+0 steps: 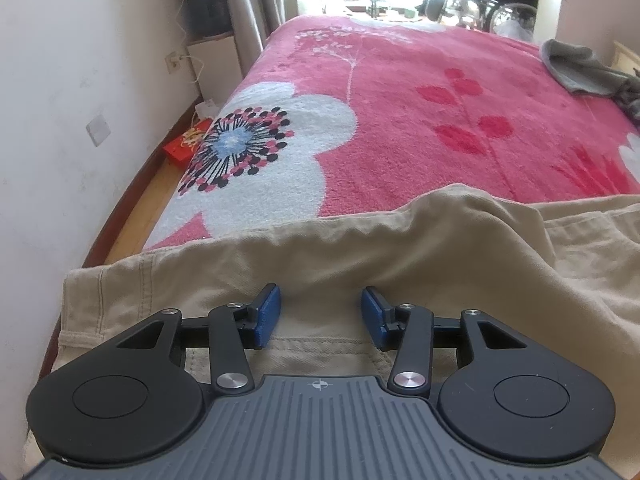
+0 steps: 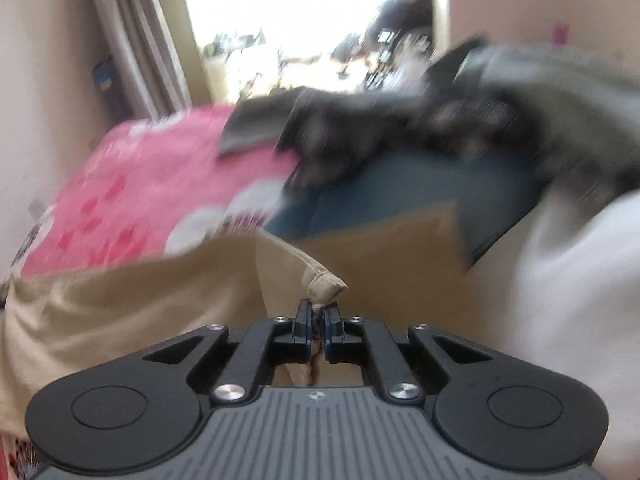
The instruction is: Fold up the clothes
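A beige garment lies spread across the near end of a pink flowered blanket on a bed. My left gripper hovers open over the garment's near edge; its blue pads stand apart and do not pinch the cloth. In the blurred right wrist view my right gripper is shut on a folded corner of the beige garment, which pokes up past the fingertips. The rest of that cloth hangs to the left.
A grey garment lies at the blanket's far right. Dark clothes, a blue cloth and a white cloth are heaped on the right. A wall, a red box and wooden floor run along the bed's left side.
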`<state>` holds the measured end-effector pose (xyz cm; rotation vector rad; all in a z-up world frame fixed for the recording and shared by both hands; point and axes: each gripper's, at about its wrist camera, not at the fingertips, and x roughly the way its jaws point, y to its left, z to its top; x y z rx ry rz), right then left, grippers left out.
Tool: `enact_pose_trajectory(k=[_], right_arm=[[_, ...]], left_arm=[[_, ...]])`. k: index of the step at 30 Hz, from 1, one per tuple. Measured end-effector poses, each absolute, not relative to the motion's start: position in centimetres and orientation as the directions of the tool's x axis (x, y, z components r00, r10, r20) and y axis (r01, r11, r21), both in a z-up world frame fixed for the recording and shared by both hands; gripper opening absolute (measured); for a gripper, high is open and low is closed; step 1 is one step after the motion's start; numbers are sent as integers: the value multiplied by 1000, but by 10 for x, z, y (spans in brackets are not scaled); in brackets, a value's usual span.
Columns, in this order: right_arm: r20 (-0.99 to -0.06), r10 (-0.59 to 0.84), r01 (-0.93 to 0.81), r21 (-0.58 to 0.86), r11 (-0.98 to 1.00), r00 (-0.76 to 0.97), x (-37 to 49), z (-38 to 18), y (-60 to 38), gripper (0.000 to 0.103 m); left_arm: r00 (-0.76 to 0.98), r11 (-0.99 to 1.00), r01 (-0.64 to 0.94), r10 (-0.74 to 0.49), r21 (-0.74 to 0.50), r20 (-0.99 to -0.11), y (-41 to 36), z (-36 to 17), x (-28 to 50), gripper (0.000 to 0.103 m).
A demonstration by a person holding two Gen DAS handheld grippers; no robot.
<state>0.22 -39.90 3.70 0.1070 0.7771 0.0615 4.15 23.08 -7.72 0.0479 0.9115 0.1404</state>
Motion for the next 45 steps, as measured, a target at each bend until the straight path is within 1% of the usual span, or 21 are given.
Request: enact_pose_trajectory(k=[4, 8, 16, 24, 28, 29, 33, 34, 35, 39, 42, 45], right_arm=[[-681, -5, 55, 53, 997, 732, 2, 74, -427, 5], [-707, -72, 83, -19, 996, 704, 14, 83, -437, 5], [-767, -137, 54, -133, 990, 627, 56, 67, -440, 4], [-816, -151, 55, -145, 988, 558, 87, 39, -444, 5], [-827, -157, 93, -127, 988, 539, 99, 25, -451, 9], [-828, -158, 106, -119, 987, 539, 101, 23, -454, 13], [-831, -119, 166, -33, 986, 543, 103, 25, -470, 19], [-829, -112, 182, -13, 983, 547, 101, 26, -473, 26], [-823, -114, 197, -3, 980, 557, 98, 29, -476, 33], [-746, -169, 270, 15, 963, 644, 77, 52, -484, 39], [-700, -106, 283, 142, 949, 706, 49, 72, -492, 39], [-666, 0, 238, 266, 934, 746, 5, 79, -484, 43]], left_arm=[[600, 991, -70, 136, 117, -789, 231, -76, 44, 47], [604, 989, -47, 142, 142, -784, 229, -76, 44, 48], [609, 983, -26, 161, 184, -777, 225, -77, 45, 51], [617, 980, -12, 163, 198, -770, 224, -77, 44, 53], [620, 979, -10, 165, 203, -767, 224, -78, 44, 54], [620, 979, -9, 167, 206, -767, 223, -78, 44, 54], [620, 976, -6, 175, 218, -765, 222, -78, 44, 54], [621, 975, -6, 177, 221, -764, 221, -78, 44, 54], [621, 975, -5, 179, 224, -763, 221, -78, 44, 54], [623, 972, -10, 191, 236, -759, 219, -79, 45, 55], [623, 970, -18, 201, 243, -756, 217, -79, 46, 56], [621, 969, -30, 212, 247, -754, 216, -79, 48, 56]])
